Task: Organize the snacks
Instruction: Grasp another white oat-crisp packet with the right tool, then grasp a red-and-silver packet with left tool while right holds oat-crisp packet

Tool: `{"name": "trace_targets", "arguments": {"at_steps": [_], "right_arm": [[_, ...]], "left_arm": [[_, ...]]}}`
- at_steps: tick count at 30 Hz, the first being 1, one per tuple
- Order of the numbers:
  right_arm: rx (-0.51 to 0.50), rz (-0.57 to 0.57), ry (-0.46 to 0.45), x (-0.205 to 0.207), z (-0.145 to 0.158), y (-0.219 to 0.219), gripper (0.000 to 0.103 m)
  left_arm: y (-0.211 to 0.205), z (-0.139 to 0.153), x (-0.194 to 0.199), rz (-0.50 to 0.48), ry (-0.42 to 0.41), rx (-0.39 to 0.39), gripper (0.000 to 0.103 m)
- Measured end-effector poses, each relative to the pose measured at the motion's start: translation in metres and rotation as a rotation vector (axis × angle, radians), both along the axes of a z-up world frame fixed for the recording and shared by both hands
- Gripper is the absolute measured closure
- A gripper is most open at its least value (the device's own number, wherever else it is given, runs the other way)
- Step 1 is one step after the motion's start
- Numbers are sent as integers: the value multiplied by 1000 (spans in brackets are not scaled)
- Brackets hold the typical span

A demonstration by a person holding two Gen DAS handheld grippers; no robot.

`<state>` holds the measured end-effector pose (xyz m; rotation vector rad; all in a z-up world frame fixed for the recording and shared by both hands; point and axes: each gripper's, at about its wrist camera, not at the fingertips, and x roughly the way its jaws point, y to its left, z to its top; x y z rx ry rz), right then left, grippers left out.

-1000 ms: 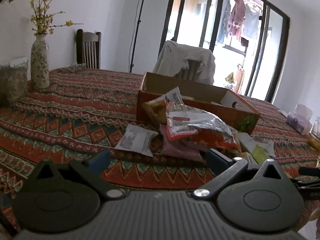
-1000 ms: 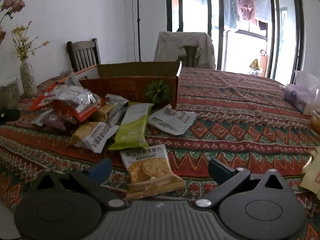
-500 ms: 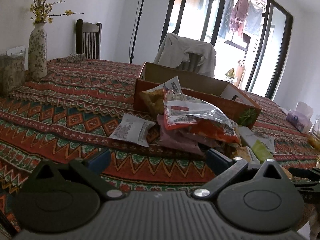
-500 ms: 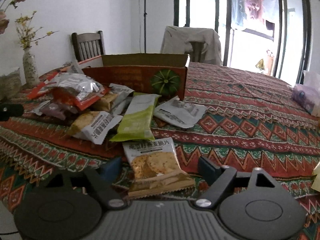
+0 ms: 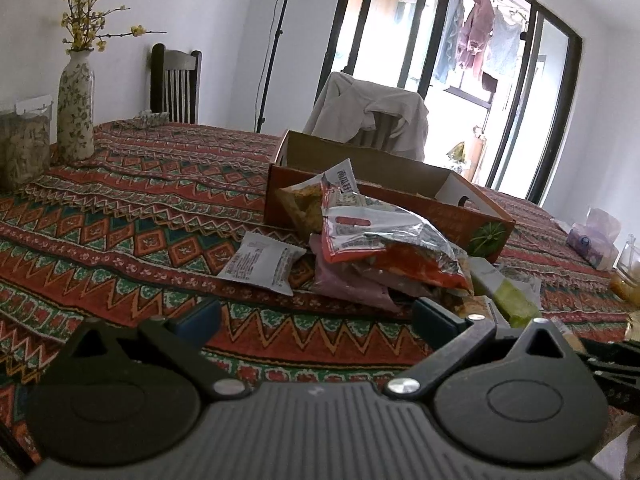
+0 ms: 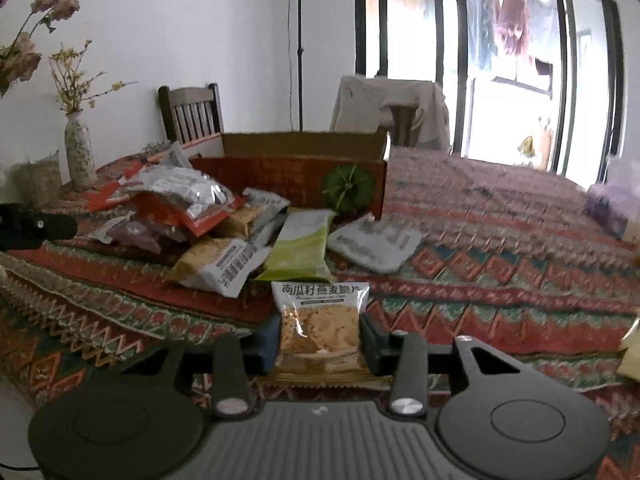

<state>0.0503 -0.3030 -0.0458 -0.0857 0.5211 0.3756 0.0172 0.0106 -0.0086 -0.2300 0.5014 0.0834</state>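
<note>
Orange-brown oat crisp packet (image 6: 318, 330) sits pinched as the right gripper (image 6: 320, 338) closes on it; left gripper (image 5: 316, 314) gapes wide, holding nothing

The left gripper (image 5: 316, 314) hangs low over the patterned tablecloth (image 5: 132, 216), jaws spread wide with nothing between them. Ahead of it lies a heap of snack packets (image 5: 384, 256): a red and silver bag on top, a pink packet beneath, and a white packet (image 5: 262, 262) lying flat just to the left, apart from the heap. A green bar (image 5: 506, 294) lies at the heap's right edge. Behind the heap stands an open cardboard box (image 5: 404, 196), touching the rearmost packets. A flowered vase (image 5: 75, 106) stands at far left. A chair with draped cloth (image 5: 372, 118) sits beyond the box.
</note>
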Motion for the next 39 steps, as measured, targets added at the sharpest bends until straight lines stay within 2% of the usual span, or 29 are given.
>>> {"name": "trace_targets", "arguments": {"at_steps": [7,13,21,28,34,36,39], "right_arm": [[25,-10,-111,-15,28,-5,63],[40,-9,-145,-2,39,1,63],[67,-14,-128,22,35,7,63],[85,-33,-119,39,30,4,63],[98,-45,-100,48,24,-3,63],[99,-48,-93,51,22,-5,63],[101,-52,-86,52,20,-8,63]], "left_arm": [[-2,3,-1,-14,-13,-3,0],[-9,5,8,-25,7,-10,0],[-19,17,30,-36,-8,18,0],[-33,28,66,-47,-6,55,0],[-38,30,102,-15,49,86,0],[-35,26,112,26,81,89,0],[-25,16,122,57,114,28,0]]}}
